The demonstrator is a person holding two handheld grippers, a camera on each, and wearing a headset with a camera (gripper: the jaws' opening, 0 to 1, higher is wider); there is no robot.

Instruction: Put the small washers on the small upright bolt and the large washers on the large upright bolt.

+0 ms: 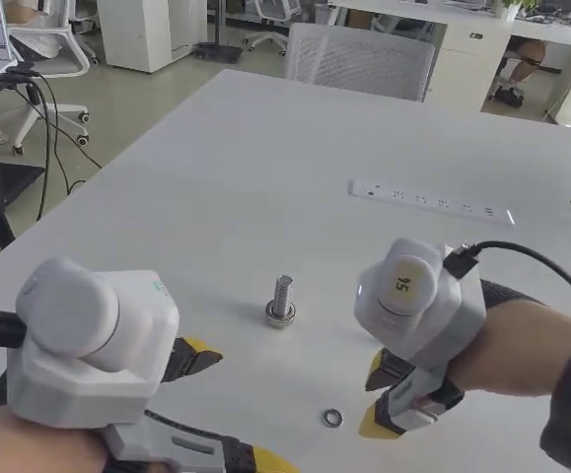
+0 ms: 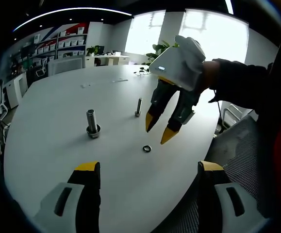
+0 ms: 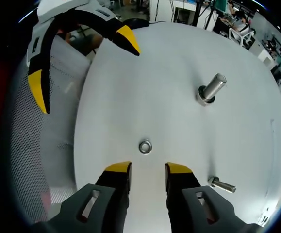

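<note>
A small metal washer lies flat on the white table, close to the near edge. My right gripper hovers just to its right, open, with nothing between its fingers. In the right gripper view the washer sits just ahead of the yellow-tipped jaws of the right gripper. The large upright bolt stands mid-table with a washer at its base. A small upright bolt stands farther off. My left gripper is wide open and holds nothing, low at the left.
A white power strip lies across the far right of the table. A mesh office chair stands at the far edge. The near table edge runs just behind both grippers. A person's dark sleeve reaches in from the right.
</note>
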